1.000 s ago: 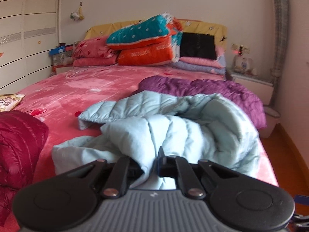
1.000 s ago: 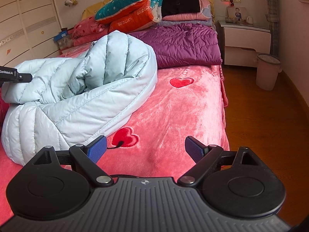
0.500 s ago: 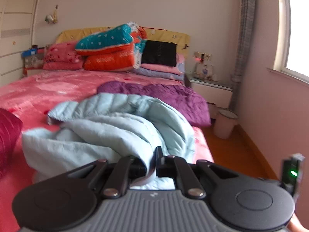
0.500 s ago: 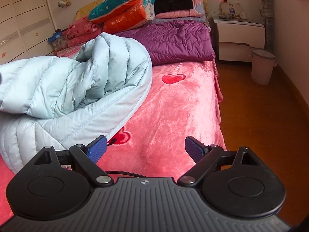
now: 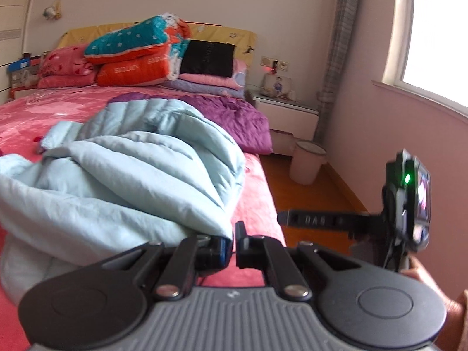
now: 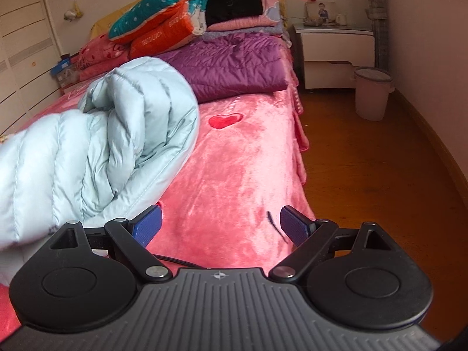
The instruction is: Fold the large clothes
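Your pale blue down jacket (image 5: 122, 175) lies bunched on the pink bed (image 6: 234, 169), its length running left from your left gripper (image 5: 231, 247), pinched on its near edge. Your right gripper (image 6: 220, 228) gapes empty, just right of the jacket.

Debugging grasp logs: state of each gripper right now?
Left gripper: closed on the light blue down jacket edge.
Right gripper: open, holding nothing.
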A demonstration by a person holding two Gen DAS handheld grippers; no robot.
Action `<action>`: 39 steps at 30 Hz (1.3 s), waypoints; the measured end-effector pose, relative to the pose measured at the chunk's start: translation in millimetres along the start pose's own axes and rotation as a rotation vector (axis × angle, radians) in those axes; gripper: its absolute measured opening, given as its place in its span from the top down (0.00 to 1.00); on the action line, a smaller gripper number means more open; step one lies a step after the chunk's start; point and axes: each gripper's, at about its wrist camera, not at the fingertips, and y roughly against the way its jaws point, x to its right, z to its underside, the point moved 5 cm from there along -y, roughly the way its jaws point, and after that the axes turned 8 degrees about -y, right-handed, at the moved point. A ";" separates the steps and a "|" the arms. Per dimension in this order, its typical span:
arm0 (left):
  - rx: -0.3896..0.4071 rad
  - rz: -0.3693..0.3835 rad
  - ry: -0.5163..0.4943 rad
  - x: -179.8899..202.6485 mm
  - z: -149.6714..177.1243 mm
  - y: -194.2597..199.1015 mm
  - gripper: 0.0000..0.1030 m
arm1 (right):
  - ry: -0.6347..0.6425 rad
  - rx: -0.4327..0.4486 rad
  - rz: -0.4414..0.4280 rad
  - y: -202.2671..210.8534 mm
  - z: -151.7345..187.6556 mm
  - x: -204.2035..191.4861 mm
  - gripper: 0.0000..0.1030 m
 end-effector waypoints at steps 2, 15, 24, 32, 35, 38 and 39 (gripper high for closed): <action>0.000 0.015 -0.007 2.5 6.1 -8.7 0.98 | -0.037 -0.001 -0.002 3.9 -2.2 8.3 0.00; 0.032 0.066 0.001 -8.2 14.0 -14.9 0.57 | 0.095 0.020 -0.086 45.7 -30.5 -23.6 0.00; 0.190 -0.076 -0.005 -63.2 -11.6 16.0 0.24 | 0.224 -0.033 -0.074 31.0 -7.1 -62.8 0.00; 0.112 -0.357 0.159 -157.9 5.7 10.0 0.29 | 0.167 -0.166 -0.150 -9.8 23.4 -83.9 0.00; 0.091 -0.497 0.151 -181.6 7.7 16.1 0.29 | 0.066 -0.196 -0.144 -30.3 23.3 -77.4 0.00; 0.074 -0.653 0.176 -204.3 11.9 27.2 0.29 | -0.024 -0.215 -0.156 -49.0 19.9 -73.2 0.00; 0.073 -0.695 0.193 -211.8 12.1 31.2 0.29 | -0.047 -0.222 -0.170 -52.1 23.3 -75.1 0.00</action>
